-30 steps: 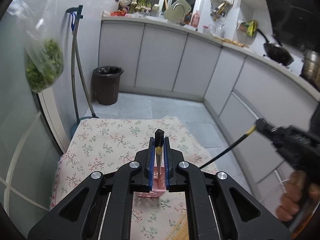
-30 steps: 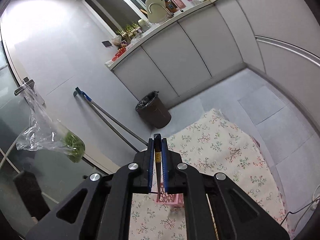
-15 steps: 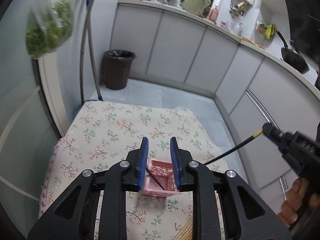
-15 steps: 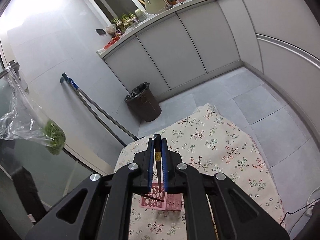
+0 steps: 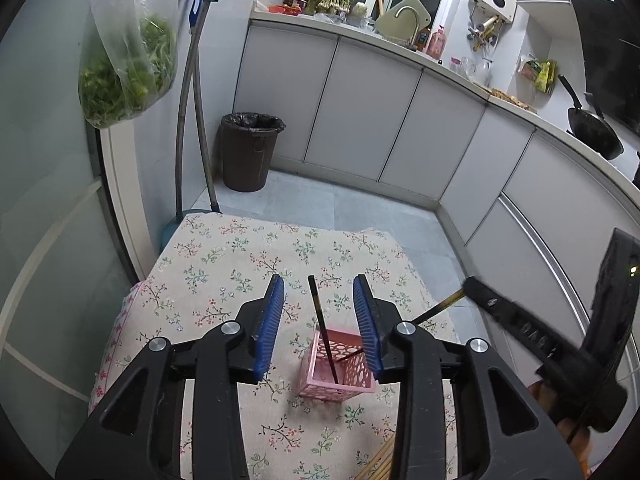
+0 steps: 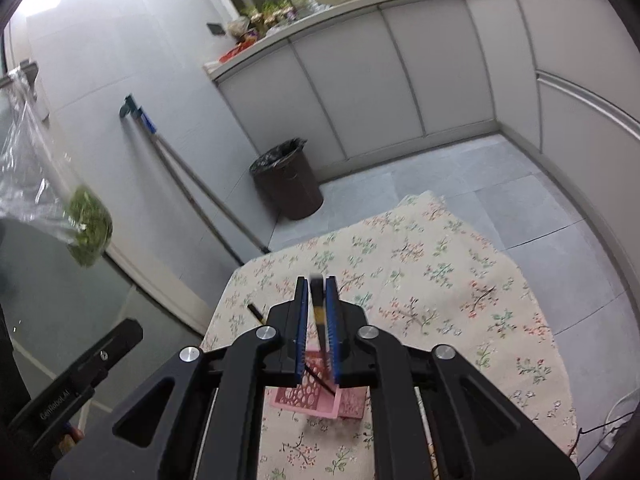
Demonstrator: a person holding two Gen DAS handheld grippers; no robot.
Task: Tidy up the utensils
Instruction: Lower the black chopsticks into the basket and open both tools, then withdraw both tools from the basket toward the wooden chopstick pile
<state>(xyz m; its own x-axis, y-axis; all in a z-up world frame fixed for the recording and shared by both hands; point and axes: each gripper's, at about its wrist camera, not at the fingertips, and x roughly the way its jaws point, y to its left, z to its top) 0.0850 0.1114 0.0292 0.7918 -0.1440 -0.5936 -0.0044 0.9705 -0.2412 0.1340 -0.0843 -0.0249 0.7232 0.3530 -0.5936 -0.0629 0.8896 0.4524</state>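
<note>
Meanwhile, we noted our left gripper spread empty above the pink perforated plastic basket holding one dark chopstick, our right gripper pinching another thin, stiff, slippery-looking chopstick near its top.

- The pink basket stands on the floral-clothed bench; a dark chopstick leans up out of it, between the spread pads of the left tool.
- The bench cloth beyond the basket lies open to its far edge.
- The right tool, clamped on a second chopstick, hangs over the basket's mouth.
</note>
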